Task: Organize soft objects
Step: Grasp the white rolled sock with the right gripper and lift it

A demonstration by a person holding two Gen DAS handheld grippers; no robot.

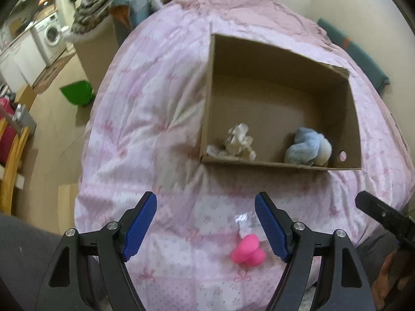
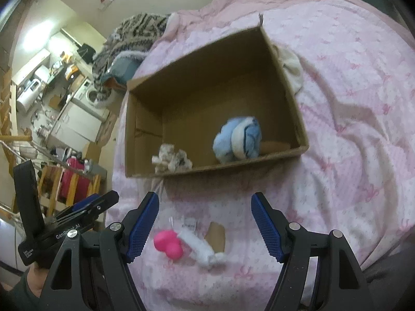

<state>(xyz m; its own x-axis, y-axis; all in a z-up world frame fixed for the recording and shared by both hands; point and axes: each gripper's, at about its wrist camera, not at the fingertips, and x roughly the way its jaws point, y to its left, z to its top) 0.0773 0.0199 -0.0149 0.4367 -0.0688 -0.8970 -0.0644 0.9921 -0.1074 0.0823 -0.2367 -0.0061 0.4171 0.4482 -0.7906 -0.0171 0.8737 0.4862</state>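
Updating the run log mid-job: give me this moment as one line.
left gripper: jaws open, empty | right gripper: jaws open, empty | cardboard box: blue plush, cream plush inside | pink toy: on bedspread, outside box

The left gripper (image 1: 206, 223) hangs wide open and empty over the pink quilt (image 1: 145, 129), a pink toy (image 1: 246, 251) near its right finger, the cardboard box (image 1: 280, 163) farther off holding a blue plush (image 1: 307, 147) and a cream bundle (image 1: 237, 142).
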